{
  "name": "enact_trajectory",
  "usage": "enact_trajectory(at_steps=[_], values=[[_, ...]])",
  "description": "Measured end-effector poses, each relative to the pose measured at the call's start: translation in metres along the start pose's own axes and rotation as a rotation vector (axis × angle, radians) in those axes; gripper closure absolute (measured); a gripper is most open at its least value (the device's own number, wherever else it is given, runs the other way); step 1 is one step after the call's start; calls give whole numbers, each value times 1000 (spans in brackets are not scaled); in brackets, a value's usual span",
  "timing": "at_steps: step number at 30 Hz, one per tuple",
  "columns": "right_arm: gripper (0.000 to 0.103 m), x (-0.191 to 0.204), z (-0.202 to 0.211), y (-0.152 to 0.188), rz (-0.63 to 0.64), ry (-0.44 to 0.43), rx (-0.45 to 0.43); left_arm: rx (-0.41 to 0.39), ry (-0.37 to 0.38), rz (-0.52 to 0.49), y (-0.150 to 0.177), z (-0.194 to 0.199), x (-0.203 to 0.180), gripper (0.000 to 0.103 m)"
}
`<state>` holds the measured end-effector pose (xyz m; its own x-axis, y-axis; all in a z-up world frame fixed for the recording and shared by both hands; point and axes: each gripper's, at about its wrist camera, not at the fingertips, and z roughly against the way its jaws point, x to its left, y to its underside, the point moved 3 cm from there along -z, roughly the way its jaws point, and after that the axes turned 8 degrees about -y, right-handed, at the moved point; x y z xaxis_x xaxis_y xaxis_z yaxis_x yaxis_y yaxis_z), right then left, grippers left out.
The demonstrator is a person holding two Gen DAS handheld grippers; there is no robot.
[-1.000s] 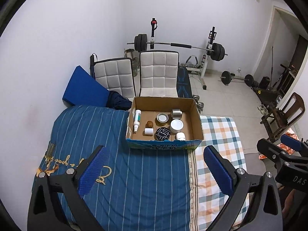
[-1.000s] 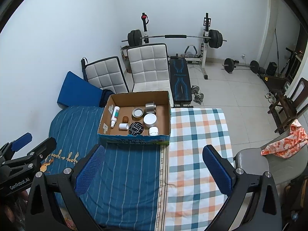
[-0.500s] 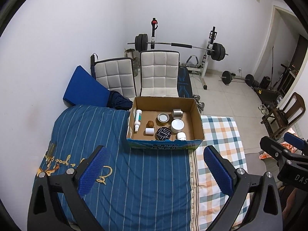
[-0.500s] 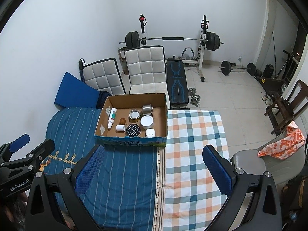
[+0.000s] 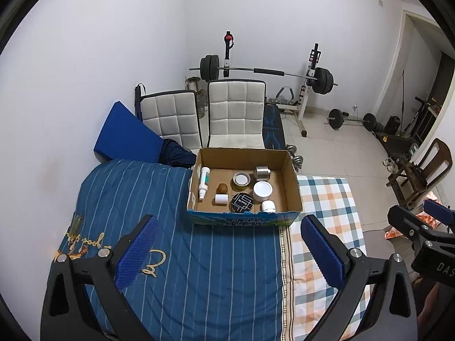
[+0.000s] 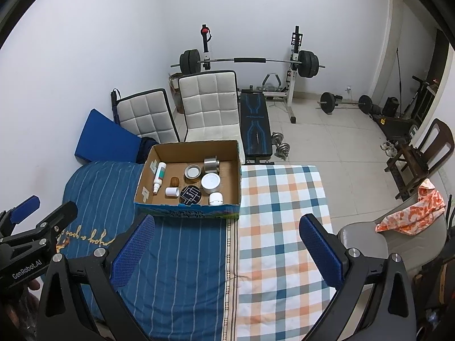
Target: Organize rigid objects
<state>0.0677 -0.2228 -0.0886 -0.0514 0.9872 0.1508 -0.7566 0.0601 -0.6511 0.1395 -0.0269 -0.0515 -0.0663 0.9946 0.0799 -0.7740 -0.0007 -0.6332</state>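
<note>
Both hand-held grippers — left (image 5: 227,247), right (image 6: 224,244) — hang spread, empty. Approach the cardboard box (image 5: 244,218) slowly, picking one jar (image 5: 262,190) squarely

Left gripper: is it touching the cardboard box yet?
Apart. The left wrist view shows the left gripper open, with striped blue bedding between its fingertips and the cardboard box.

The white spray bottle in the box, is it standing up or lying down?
Lying down. The white spray bottle rests on its side along the left wall of the cardboard box, its nozzle end pointing toward the box's near edge.
</note>
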Motion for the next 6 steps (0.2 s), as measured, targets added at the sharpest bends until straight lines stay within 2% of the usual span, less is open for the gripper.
enact_trajectory(at_steps=[6], values=[[0, -2, 2, 0, 3, 4, -3, -27, 2, 23, -2, 4, 2, 0]])
